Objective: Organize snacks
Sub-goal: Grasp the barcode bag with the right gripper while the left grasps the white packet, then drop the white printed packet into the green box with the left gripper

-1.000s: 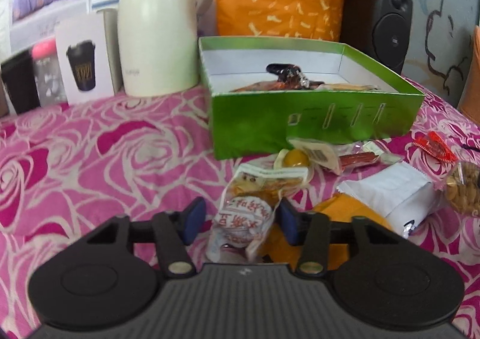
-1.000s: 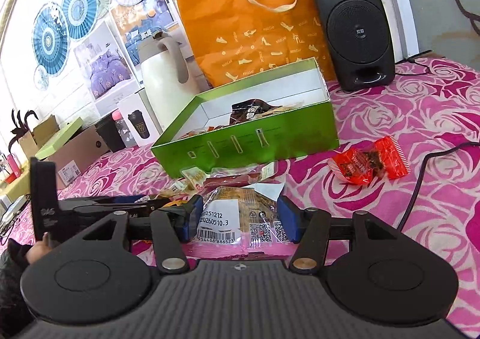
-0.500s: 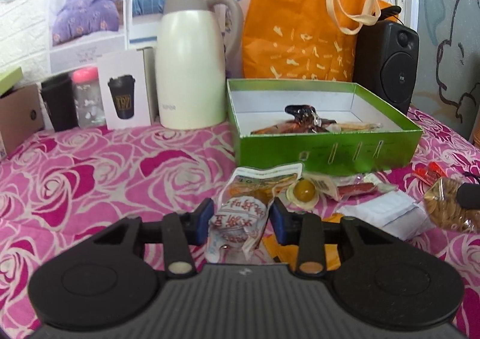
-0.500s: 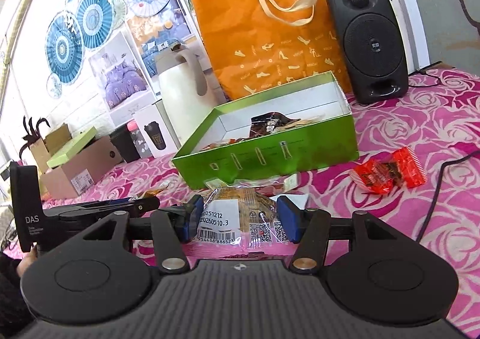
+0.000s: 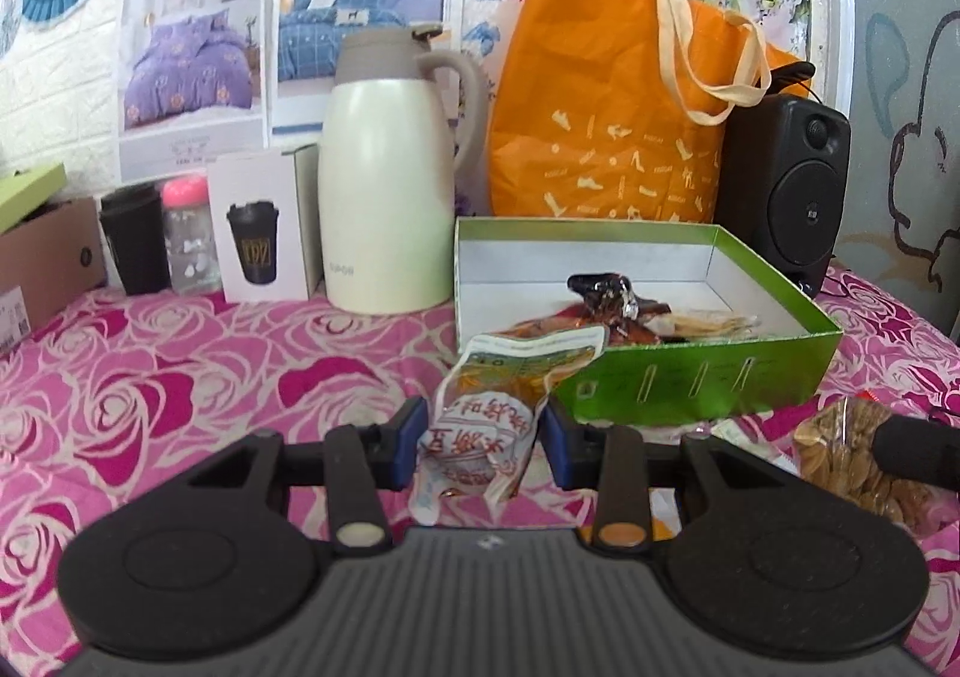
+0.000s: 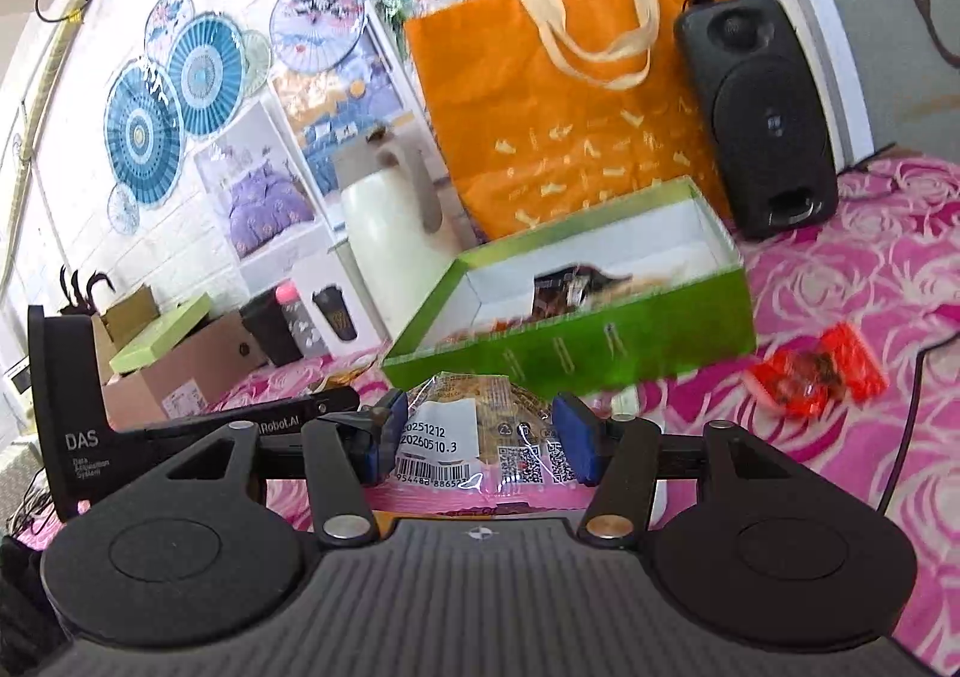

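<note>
Lifted off the table since earlier, a snack pouch (image 5: pixel 480 425) is gripped by the left gripper (image 5: pixel 483 440) (green box (image 5: pixel 690 383) just behind); a clear packet (image 6: pixel 474 437) is clamped between the right gripper (image 6: pixel 477 440) fingers

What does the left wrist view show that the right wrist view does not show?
Only the left wrist view shows the left hand-held gripper shut on a white and orange pouch. Only the right wrist view shows the red wrapped snack and the right hand-held gripper around a clear barcoded packet. Both show the green box, the cream jug, the orange bag and the speaker.
</note>
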`<state>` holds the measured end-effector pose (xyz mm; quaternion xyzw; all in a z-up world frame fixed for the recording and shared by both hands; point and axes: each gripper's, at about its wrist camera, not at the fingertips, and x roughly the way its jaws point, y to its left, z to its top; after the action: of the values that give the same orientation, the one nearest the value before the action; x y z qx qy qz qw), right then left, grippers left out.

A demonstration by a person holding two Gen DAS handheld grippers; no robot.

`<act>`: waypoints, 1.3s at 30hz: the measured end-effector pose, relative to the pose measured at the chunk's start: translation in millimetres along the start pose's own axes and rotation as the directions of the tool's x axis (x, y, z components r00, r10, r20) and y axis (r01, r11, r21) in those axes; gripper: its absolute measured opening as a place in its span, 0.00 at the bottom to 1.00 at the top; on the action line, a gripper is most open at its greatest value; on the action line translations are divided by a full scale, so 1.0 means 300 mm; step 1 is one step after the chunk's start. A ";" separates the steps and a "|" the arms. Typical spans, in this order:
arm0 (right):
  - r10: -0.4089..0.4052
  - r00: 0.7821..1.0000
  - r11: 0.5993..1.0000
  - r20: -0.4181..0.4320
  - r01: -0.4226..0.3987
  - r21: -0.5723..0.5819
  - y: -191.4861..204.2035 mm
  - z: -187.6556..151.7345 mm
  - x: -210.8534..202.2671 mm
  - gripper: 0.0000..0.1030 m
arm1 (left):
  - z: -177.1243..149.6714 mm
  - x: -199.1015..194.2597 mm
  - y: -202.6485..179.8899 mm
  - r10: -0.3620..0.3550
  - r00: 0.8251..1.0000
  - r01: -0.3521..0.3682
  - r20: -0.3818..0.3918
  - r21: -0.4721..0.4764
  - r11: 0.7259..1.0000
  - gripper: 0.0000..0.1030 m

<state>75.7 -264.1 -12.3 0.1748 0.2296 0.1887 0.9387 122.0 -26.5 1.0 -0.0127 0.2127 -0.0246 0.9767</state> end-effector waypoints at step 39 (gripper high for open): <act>-0.041 0.997 0.998 0.068 0.044 -0.043 -0.037 0.051 0.009 0.88 | 0.071 0.000 0.011 0.029 0.998 -0.028 0.056 -0.024 0.999 0.38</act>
<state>88.5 -276.3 -5.2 0.1552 0.1974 0.1675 0.9533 130.9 -22.8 20.3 -0.0216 0.1857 -0.0078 0.9823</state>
